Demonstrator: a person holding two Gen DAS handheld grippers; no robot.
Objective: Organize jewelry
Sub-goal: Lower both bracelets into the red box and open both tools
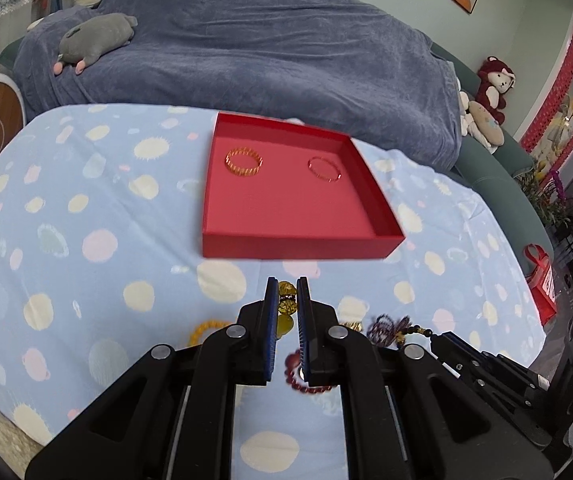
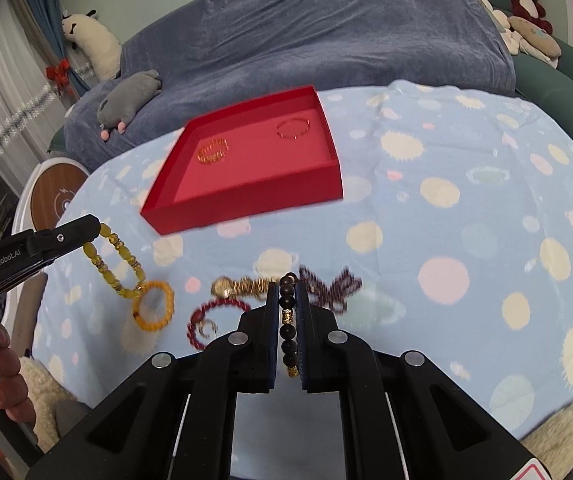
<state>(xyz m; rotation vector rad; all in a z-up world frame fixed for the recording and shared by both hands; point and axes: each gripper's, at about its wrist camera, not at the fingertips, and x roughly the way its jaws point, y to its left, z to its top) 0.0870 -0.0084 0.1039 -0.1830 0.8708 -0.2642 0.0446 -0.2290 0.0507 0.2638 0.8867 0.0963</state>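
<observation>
both grippers clamped on bead bracelets above the table

left gripper (image 1: 287,289) is seen clamped on a yellow bead bracelet (image 2: 120,258), which hangs from its tip clear of the cloth. right gripper (image 2: 287,289) is closed on a dark bead bracelet (image 2: 287,322), pinched between the pads. just beyond, on the spotted blue cloth (image 2: 466,208), an amber ring bracelet (image 2: 153,306), a dark red bead bracelet (image 2: 200,322), a gold watch (image 2: 238,286) and a purple bead piece (image 2: 328,288) are laid near together. farther off, a red tray (image 1: 294,246) is set, with a gold bangle (image 1: 244,162) at left and a thin red bangle (image 1: 324,168) at right, well apart.
</observation>
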